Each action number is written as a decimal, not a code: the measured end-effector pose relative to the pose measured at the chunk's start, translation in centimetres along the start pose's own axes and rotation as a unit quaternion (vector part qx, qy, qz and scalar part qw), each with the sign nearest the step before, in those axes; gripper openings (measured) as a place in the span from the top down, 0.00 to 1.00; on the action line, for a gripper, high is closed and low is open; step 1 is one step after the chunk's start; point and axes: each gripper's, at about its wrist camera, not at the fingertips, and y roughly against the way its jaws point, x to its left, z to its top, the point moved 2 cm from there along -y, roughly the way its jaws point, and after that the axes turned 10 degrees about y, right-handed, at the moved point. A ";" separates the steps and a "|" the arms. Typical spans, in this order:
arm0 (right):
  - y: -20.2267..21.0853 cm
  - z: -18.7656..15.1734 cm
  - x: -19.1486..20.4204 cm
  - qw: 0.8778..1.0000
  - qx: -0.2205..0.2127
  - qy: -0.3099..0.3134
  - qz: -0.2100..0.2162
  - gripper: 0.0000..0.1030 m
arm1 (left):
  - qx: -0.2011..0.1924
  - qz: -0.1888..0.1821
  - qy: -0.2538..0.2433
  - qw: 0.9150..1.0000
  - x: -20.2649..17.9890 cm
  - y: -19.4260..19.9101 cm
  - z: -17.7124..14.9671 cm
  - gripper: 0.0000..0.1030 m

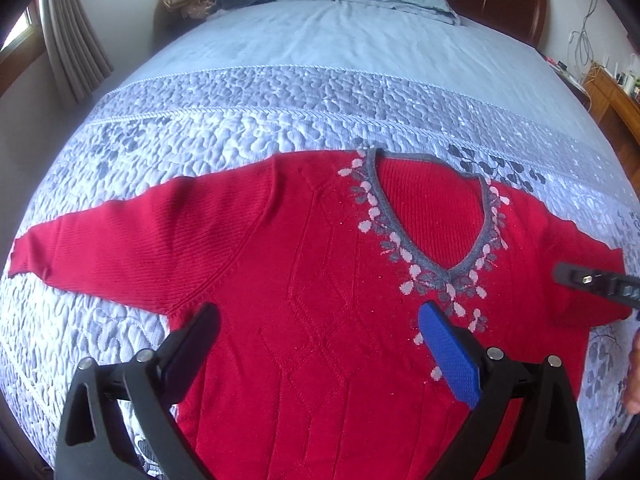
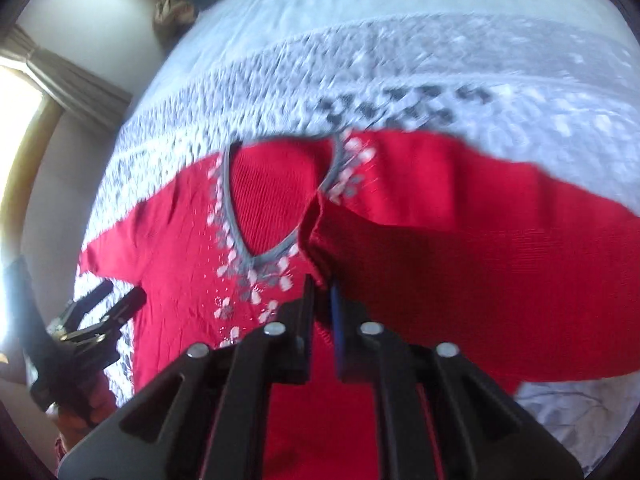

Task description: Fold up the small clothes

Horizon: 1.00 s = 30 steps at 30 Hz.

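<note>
My right tongs (image 2: 322, 296) pinched the cuff of the soft, floppy red sweater (image 1: 304, 280) spread on the bed (image 1: 280, 92) near its foot edge, while my left tongs (image 1: 316, 332) hung open above its chest.

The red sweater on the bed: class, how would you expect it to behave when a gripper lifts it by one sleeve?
The red sweater is knit and lies limp on the quilt, so it would probably drape and sag. The sleeve at the right gripper already folds over softly. It seems unlikely to slip, since the ribbed knit looks grippy.
</note>
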 end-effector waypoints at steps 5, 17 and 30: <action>2.5 -2.5 -2.7 1.000 -0.023 -0.021 -0.005 0.70 | 0.025 -0.064 -0.012 0.998 -3.1 -0.1 -0.5 0.04; 7.5 -10.7 -10.4 0.996 -0.053 -0.037 -0.065 0.71 | 0.194 -0.207 -0.031 0.958 -14.8 -6.2 -3.4 0.49; 8.0 -13.1 -11.4 0.994 -0.075 -0.047 -0.070 0.70 | 0.173 -0.208 0.015 0.963 -14.9 -6.7 -2.8 0.93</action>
